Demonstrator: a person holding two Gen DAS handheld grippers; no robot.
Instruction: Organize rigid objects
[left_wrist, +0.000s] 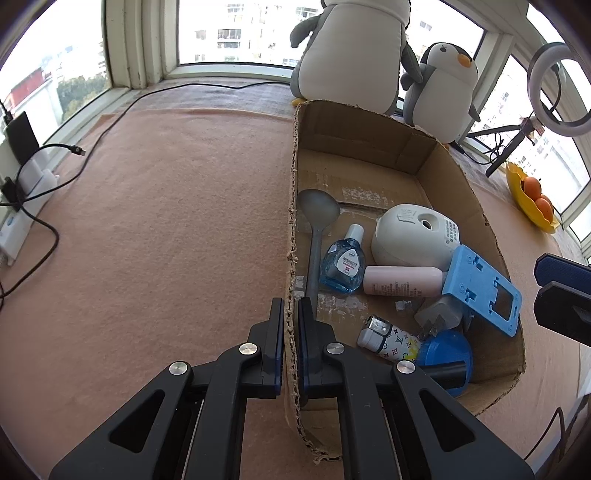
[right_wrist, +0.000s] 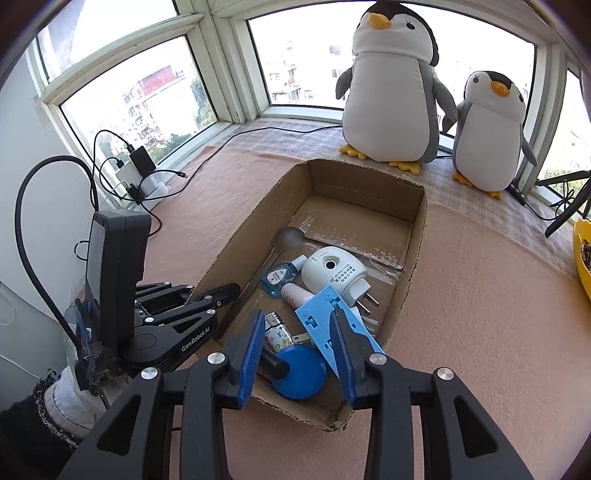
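An open cardboard box (left_wrist: 369, 129) sits on the pink cloth. In it lie a grey spoon (left_wrist: 317, 221), a blue dropper bottle (left_wrist: 343, 262), a white plug-in device (left_wrist: 410, 236), a pink tube (left_wrist: 402, 280), a blue plastic bracket (right_wrist: 321, 306), a patterned lighter (left_wrist: 391, 338) and a blue disc (right_wrist: 299, 369). My left gripper (left_wrist: 291, 314) is shut on the box's left wall, one finger inside and one outside. Over the box's near end my right gripper (right_wrist: 297, 325) stands open, with the bracket leaning beside its right finger and nothing pressed between the pads.
Two plush penguins (right_wrist: 391, 85) stand behind the box on the window ledge. A yellow bowl of oranges (left_wrist: 532, 199) is at the right, with a ring light (left_wrist: 554, 88) on a tripod beyond it. Chargers and cables (right_wrist: 136, 170) lie at the left. A sleeve (right_wrist: 44, 417) shows at the lower left.
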